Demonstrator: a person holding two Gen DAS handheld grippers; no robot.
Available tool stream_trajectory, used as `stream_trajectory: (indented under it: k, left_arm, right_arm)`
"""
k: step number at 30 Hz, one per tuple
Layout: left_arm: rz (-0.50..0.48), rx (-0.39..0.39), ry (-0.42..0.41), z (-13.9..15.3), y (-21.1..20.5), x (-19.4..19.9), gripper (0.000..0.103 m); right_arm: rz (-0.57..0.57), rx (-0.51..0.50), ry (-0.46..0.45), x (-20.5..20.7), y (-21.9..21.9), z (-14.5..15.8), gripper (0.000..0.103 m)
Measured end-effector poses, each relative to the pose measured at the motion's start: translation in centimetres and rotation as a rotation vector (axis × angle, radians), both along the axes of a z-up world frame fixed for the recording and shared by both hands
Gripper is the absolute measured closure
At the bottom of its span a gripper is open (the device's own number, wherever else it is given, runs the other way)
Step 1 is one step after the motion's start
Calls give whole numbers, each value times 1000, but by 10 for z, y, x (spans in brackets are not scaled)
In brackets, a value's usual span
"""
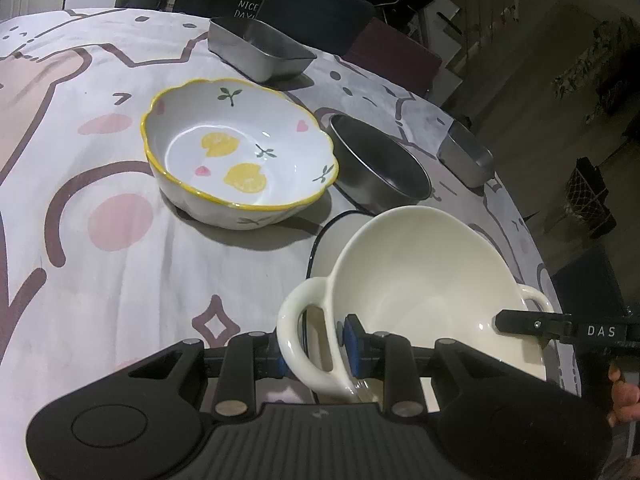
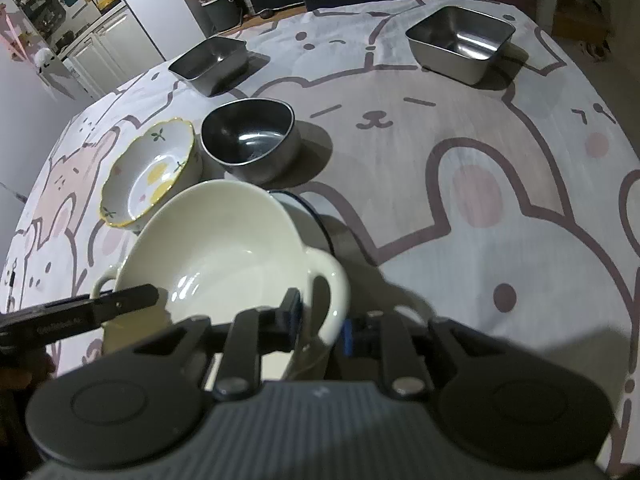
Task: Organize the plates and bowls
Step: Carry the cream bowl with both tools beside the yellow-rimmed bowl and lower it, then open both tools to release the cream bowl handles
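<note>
A cream two-handled bowl [image 1: 416, 280] is held tilted above a white plate with a dark rim [image 1: 332, 240]. My left gripper [image 1: 320, 344] is shut on the bowl's wall beside its left handle. My right gripper [image 2: 320, 324] is shut on the same bowl [image 2: 216, 240] at the opposite handle, and its finger shows in the left wrist view [image 1: 532, 326]. A floral bowl with a yellow rim [image 1: 236, 152] sits on the table to the left, also seen in the right wrist view [image 2: 152, 172]. A round steel bowl [image 1: 380, 164] stands behind the plate.
A rectangular steel tray [image 1: 260, 48] stands at the far side and another steel tray [image 1: 466, 154] near the table's right edge. In the right wrist view they show as a left steel tray [image 2: 210, 62] and a right steel tray [image 2: 460, 40]. A cartoon tablecloth [image 1: 100, 240] covers the table.
</note>
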State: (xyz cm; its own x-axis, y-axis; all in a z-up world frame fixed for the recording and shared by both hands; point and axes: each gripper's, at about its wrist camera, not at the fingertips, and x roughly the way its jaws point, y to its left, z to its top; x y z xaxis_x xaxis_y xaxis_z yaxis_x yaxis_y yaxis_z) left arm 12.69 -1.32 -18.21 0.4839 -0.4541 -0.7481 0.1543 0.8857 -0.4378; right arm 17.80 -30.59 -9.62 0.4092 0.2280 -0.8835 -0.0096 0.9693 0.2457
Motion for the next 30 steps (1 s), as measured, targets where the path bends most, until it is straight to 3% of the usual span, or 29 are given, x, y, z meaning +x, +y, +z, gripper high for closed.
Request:
stream_trajectory:
  k: [18, 30]
  left_arm:
    - [-9, 38, -17, 5, -3, -2, 73]
    - [-7, 37, -14, 6, -2, -2, 73]
  right_arm:
    - [22, -52, 22, 4, 4, -6, 70]
    - [22, -34, 29, 6, 1, -9, 70]
